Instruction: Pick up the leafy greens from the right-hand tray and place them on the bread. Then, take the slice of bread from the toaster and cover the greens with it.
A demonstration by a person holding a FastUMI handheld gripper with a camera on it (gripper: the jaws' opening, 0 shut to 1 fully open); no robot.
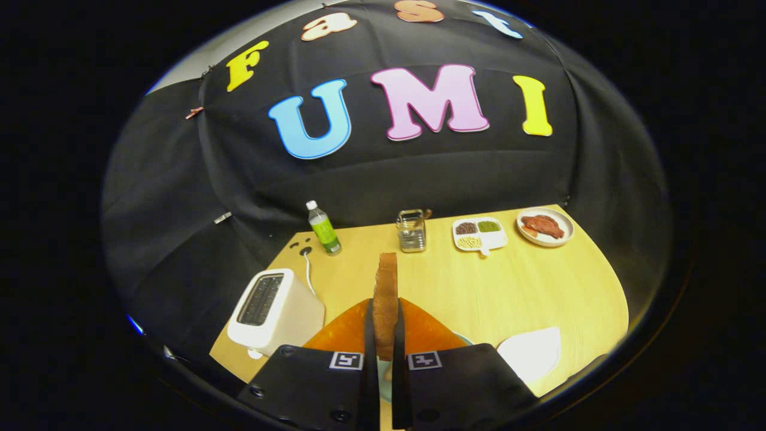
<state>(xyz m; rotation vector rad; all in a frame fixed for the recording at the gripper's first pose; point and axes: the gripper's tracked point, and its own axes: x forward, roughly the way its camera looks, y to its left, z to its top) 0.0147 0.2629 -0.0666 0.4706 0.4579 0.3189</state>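
Observation:
My gripper (386, 335) is shut on a slice of bread (386, 293), which stands on edge between the two black fingers and sticks up ahead of them. Below the slice lies an orange plate (341, 332); what rests on it is hidden by the fingers. The white toaster (272, 311) stands to the left of the fingers on the wooden table (526, 287), its slots dark. A white tray (532, 353) lies just right of the fingers, and no greens can be made out on it.
Along the table's far edge stand a green bottle (324, 228), a metal holder (411, 230), a divided white dish of grains (479, 233) and a plate of reddish meat (544, 226). The toaster's white cord (308, 269) runs back toward the wall.

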